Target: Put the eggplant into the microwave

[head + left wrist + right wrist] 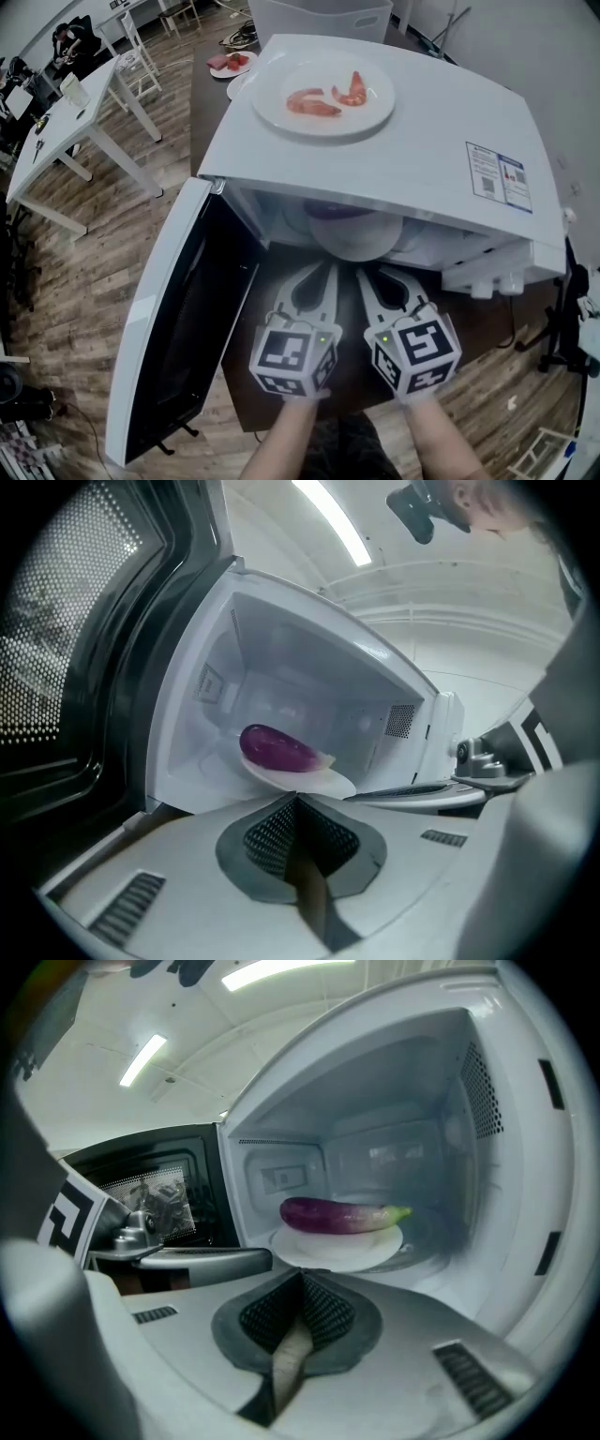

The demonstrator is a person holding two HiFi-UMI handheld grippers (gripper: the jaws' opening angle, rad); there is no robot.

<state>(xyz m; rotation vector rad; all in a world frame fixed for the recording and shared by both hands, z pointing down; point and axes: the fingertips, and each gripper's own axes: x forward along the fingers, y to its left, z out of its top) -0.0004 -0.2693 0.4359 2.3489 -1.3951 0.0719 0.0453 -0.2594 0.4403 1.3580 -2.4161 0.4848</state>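
Note:
A purple eggplant (333, 1213) with a green stem lies on a white plate (337, 1249) inside the open white microwave (375, 141). In the head view only a purple sliver of the eggplant (328, 208) shows above the plate (352, 239), under the microwave's top. The eggplant (277, 747) and plate (309, 780) also show in the left gripper view. My left gripper (328, 270) (295, 801) and right gripper (361, 274) (302, 1277) sit side by side at the opening, jaws shut, tips right at the plate's near rim. I cannot tell whether they touch it.
The microwave door (178, 328) stands swung wide at the left. On top of the microwave rests a white plate with shrimp (323, 94). Behind are a small dish of red food (230, 64) and a white bin (319, 19). A white table (66, 122) stands far left.

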